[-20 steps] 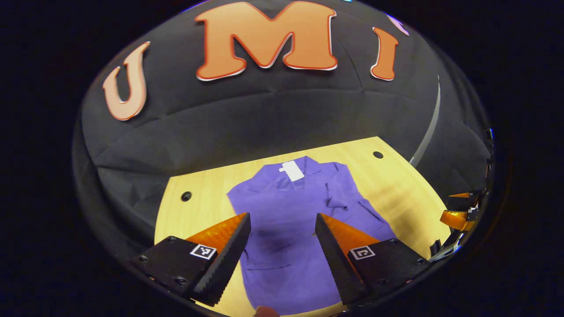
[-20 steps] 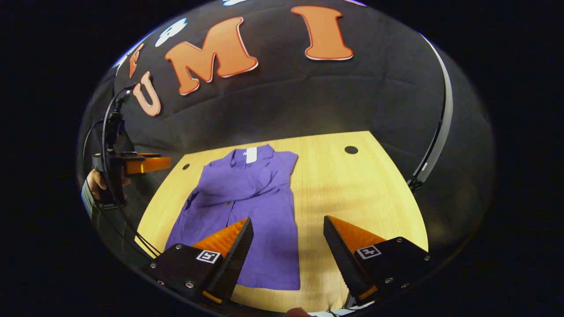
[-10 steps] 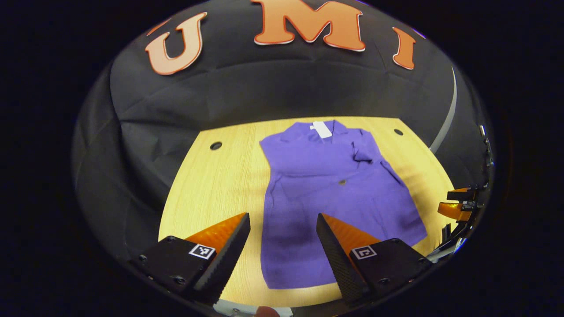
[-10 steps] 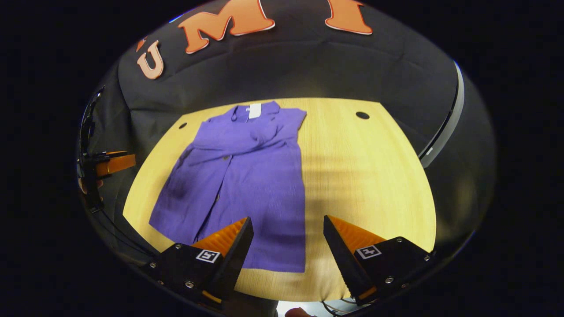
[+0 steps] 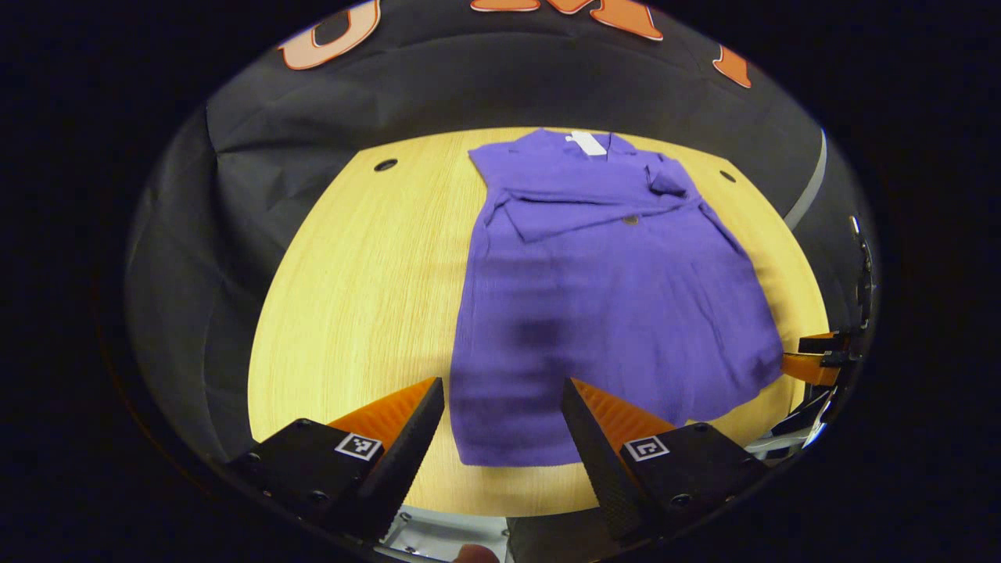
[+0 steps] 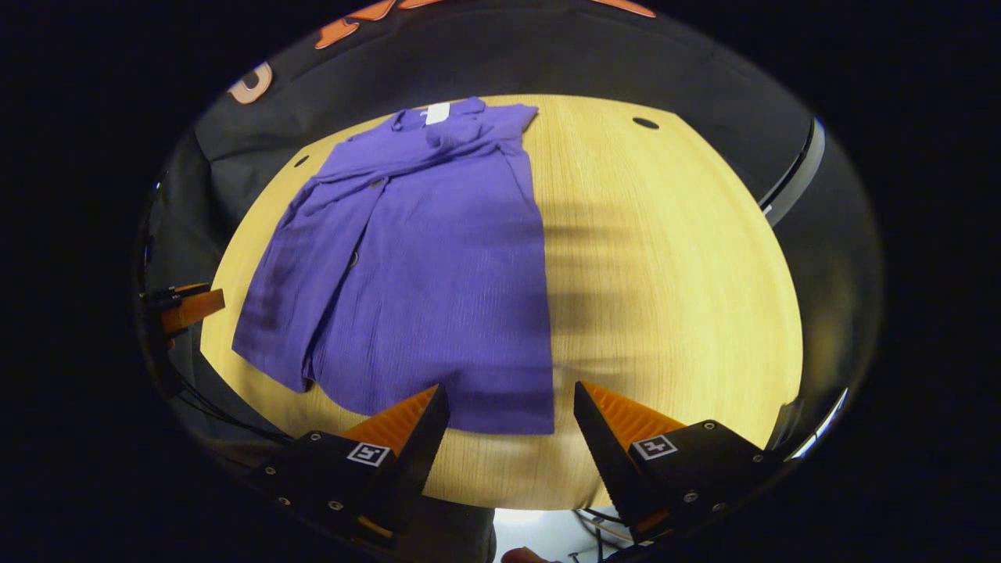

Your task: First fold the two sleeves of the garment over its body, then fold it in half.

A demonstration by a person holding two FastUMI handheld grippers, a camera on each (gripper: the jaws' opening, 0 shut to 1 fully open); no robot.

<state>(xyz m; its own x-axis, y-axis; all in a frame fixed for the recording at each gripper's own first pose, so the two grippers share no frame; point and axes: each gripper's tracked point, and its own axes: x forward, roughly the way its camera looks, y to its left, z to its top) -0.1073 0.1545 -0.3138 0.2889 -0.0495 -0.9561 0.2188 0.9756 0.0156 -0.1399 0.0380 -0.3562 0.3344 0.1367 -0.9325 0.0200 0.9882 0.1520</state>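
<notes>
Wood-grain tabletop carries the purple shirt flat, collar toward the booth wall, both sleeves already crossed over its chest. We hold our left tool and right tool wide and empty above the hem's near corners, placed, we judge, to lift it for the half fold

Left gripper and right gripper: each bore two wedge-shaped fingers with serrated inner faces, mounted on black blocks carrying silver screws and a small square black-and-white marker.
</notes>
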